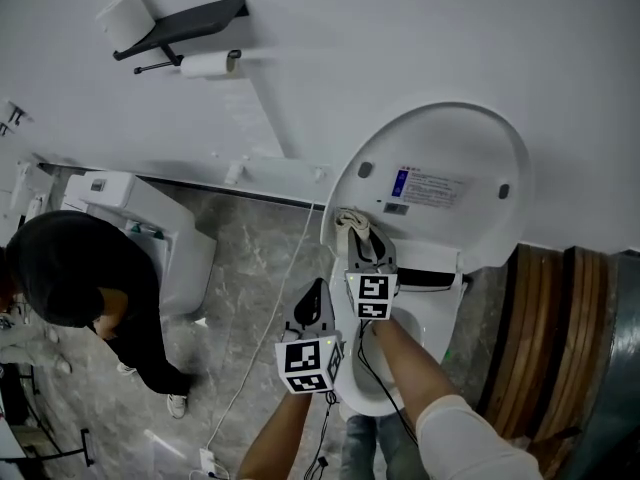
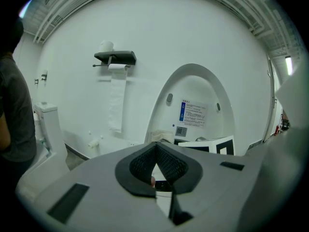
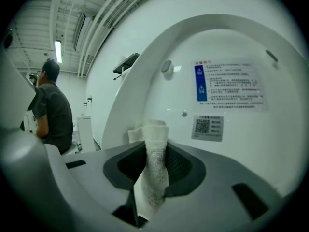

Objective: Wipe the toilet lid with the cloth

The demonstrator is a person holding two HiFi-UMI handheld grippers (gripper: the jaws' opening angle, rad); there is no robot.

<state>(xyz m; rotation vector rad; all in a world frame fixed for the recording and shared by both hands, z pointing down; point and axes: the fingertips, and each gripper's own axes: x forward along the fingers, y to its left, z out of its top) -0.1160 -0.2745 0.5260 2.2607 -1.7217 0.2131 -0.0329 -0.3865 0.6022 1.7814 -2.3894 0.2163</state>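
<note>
Right hand-held gripper (image 3: pixel 153 153) tight on cloth (image 3: pixel 155 129)

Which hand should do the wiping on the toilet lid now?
Right. The right gripper is shut on the cloth, up by the raised toilet lid. The left gripper is shut, empty and farther back.

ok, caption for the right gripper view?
Right hand-held gripper clamps a folded white cloth before the raised toilet lid.

Bright, even light — fisheye-warped, dark-vignetted edges
</note>
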